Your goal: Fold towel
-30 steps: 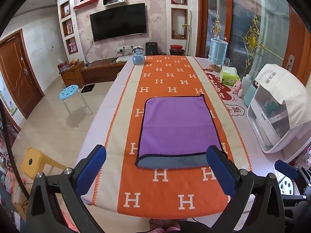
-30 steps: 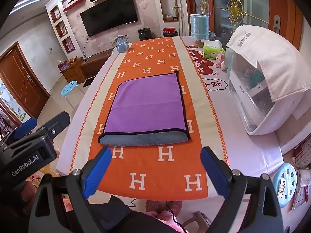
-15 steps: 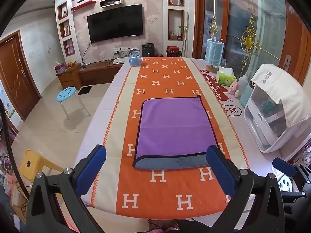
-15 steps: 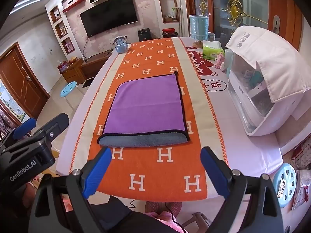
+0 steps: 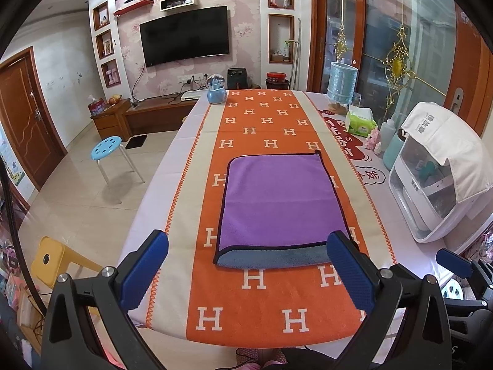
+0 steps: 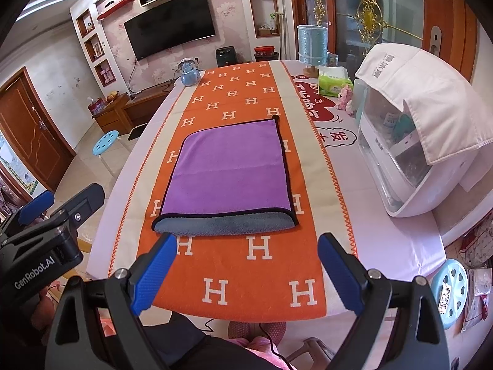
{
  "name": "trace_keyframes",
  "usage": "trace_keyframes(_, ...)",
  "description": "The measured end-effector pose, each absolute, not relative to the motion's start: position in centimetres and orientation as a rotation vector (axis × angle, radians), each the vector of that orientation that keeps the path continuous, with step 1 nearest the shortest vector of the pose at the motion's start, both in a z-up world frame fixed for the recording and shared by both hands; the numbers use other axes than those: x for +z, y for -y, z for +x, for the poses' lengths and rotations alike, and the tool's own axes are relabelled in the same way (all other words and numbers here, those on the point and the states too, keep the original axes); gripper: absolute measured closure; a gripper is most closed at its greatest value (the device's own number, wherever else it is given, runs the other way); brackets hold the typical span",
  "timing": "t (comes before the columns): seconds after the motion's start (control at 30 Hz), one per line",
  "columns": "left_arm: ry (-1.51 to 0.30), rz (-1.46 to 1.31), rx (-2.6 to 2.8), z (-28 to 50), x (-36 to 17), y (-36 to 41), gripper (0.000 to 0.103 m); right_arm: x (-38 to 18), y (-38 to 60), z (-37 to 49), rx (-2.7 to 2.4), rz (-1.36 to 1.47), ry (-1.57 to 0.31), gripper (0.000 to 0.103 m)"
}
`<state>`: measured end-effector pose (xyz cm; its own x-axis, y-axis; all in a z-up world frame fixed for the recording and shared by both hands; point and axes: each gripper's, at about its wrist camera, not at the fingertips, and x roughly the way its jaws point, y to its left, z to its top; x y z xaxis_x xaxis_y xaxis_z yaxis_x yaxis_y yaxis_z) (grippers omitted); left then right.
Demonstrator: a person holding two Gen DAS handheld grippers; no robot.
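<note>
While both grippers have drawn back toward the near edge of the desk (image 5: 148, 215), the towel (image 5: 279, 206) lies unmoved, folded once on the orange runner (image 6: 234, 265). Left gripper (image 5: 248, 269) and right gripper (image 6: 246, 265) hang with jaws spread, empty — likely one fold just finished.

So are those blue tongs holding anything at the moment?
No. Both the left tongs and the right tongs are open and empty, short of the purple towel, which lies untouched on the table.
</note>
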<state>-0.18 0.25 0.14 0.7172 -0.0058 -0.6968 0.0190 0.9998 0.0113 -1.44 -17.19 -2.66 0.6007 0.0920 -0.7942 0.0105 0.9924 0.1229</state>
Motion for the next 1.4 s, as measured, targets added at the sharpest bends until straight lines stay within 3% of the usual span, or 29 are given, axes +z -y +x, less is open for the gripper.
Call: trace_keyframes(1.4,-0.857,0.035,-0.15,4.0,-2.2,-4.9,0.001,-2.5,15.6,-0.3,-0.144,0.168,-0.925,0.01)
